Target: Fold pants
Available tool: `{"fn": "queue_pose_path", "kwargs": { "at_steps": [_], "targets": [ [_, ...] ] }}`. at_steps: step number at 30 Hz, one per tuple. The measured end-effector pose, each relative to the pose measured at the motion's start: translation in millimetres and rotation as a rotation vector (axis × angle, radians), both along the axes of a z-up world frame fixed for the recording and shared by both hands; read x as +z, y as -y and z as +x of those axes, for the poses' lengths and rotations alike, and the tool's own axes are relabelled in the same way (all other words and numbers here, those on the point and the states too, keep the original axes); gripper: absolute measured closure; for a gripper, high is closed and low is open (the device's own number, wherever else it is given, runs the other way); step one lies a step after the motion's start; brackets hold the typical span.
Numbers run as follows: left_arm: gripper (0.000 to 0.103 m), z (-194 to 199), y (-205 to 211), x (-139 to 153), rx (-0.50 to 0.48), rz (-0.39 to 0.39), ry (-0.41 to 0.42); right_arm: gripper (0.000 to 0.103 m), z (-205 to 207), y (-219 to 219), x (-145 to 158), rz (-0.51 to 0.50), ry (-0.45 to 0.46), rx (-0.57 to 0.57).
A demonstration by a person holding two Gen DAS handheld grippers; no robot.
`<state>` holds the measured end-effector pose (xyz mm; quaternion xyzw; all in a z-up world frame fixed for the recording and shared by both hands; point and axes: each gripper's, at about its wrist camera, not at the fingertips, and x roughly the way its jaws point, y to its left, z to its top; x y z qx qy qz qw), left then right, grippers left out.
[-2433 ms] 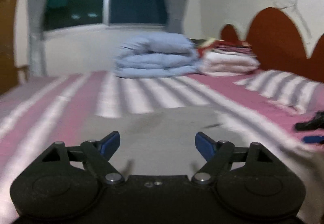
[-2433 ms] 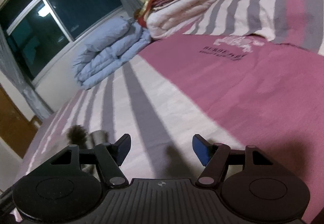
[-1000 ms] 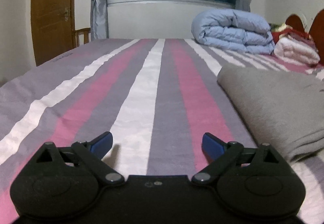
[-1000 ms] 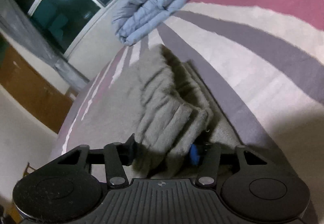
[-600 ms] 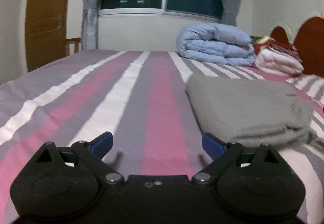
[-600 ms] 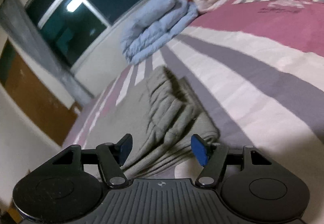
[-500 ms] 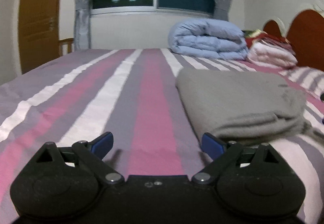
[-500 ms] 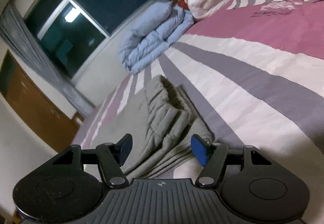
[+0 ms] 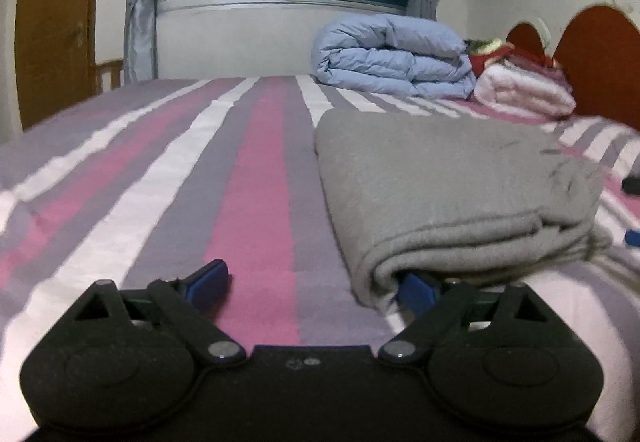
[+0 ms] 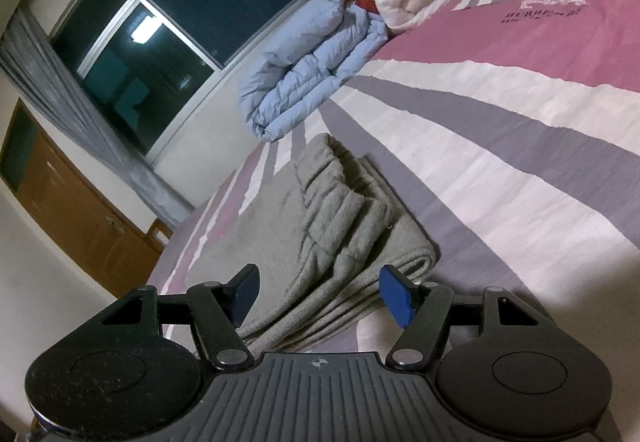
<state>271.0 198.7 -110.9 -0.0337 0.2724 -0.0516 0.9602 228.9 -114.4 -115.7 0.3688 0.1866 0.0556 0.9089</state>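
Grey folded pants (image 9: 448,182) lie on striped bedsheet (image 9: 248,162); left claw (image 9: 316,284) and right claw (image 10: 320,294) both released.

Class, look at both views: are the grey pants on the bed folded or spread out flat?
Folded. The pants form a compact rectangle, with several stacked layers showing along their near edge.

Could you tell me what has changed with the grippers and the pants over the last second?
The right gripper, shut on the grey pants a second ago, has let go and its jaws stand open. The left gripper has closed in on the folded stack's near corner. The pants stay folded on the striped bedspread; the blue duvet is unmoved.
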Motion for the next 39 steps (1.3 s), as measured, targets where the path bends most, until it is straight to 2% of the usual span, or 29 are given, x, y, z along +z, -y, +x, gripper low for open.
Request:
{"fn": "queue_pose_path", "kwargs": {
  "at_steps": [4,6,9,12,16,19,22,24,27,32,33,34,35,39],
  "targets": [
    [0.020,-5,4,-1,-0.024,-0.002,0.008,0.037,-1,1,-2,0.004,-0.001,-0.011],
    [0.018,-1,2,-1,0.004,0.023,0.009,0.037,0,0,-2,0.005,-0.006,-0.011],
    [0.016,0,-11,2,0.052,0.010,0.011,0.037,1,-4,-1,-0.008,-0.003,0.006],
    [0.019,0,-5,-1,0.006,0.040,-0.015,0.037,8,-4,-1,0.013,0.010,0.048],
    [0.016,7,-16,0,0.016,0.000,-0.018,0.037,23,-2,-4,0.059,0.010,0.051],
    [0.015,8,-13,-3,0.019,0.013,-0.008,0.037,34,-1,-4,0.061,0.013,0.052],
    [0.015,9,-9,-2,0.016,0.026,0.018,0.037,49,-2,-8,0.059,-0.020,0.041],
    [0.015,12,-9,-4,0.010,0.019,0.013,0.037,64,-2,-13,0.065,-0.080,0.030],
    [0.015,16,-8,-2,0.001,0.023,0.029,0.037,78,-2,-18,0.094,-0.097,0.037],
    [0.014,23,-8,-8,0.015,0.028,0.006,0.037,78,-8,-17,0.043,-0.076,0.040],
    [0.014,23,-7,-7,0.016,0.028,0.007,0.040,75,-10,-16,0.016,-0.061,0.035],
    [0.015,22,-7,-7,0.015,0.027,0.007,0.048,74,-13,-16,-0.017,-0.061,0.030],
    [0.015,22,-7,-6,0.015,0.026,0.008,0.050,74,-15,-17,-0.033,-0.069,0.027],
    [0.016,20,-9,-6,0.011,0.020,0.008,0.050,75,-16,-18,-0.032,-0.080,0.033]
  ]
}}
